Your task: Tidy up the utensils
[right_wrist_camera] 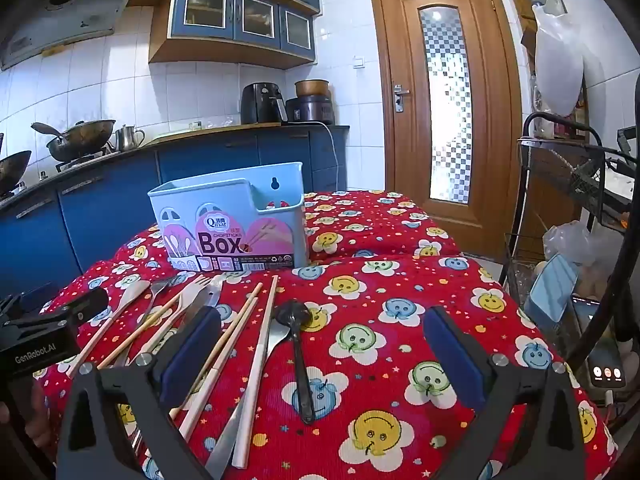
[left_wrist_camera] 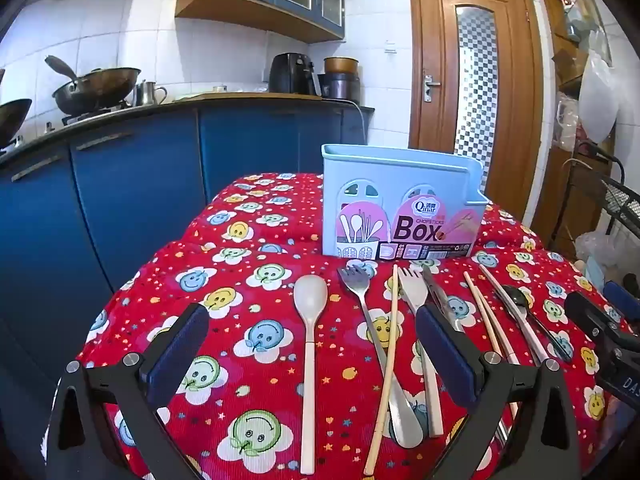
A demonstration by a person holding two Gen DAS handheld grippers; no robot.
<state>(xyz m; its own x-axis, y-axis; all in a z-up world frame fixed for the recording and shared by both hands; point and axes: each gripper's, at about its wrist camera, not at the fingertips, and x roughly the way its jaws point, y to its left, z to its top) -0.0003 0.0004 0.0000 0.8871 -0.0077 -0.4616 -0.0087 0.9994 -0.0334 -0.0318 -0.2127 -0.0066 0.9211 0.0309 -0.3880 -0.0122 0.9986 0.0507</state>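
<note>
A light blue chopsticks box (left_wrist_camera: 400,204) stands upright on the red smiley tablecloth (left_wrist_camera: 248,360); it also shows in the right wrist view (right_wrist_camera: 228,220). In front of it lie a cream spoon (left_wrist_camera: 309,344), a steel fork (left_wrist_camera: 372,328), chopsticks (left_wrist_camera: 386,364), a cream fork (left_wrist_camera: 418,320) and a black spoon (right_wrist_camera: 298,344). My left gripper (left_wrist_camera: 312,344) is open above the cream spoon and forks. My right gripper (right_wrist_camera: 322,346) is open above the black spoon. Both are empty.
Blue kitchen cabinets (left_wrist_camera: 132,184) with woks (left_wrist_camera: 96,88) stand behind and left of the table. A wooden door (left_wrist_camera: 476,80) is at the back right. A black wire rack (right_wrist_camera: 568,176) and bags stand to the table's right.
</note>
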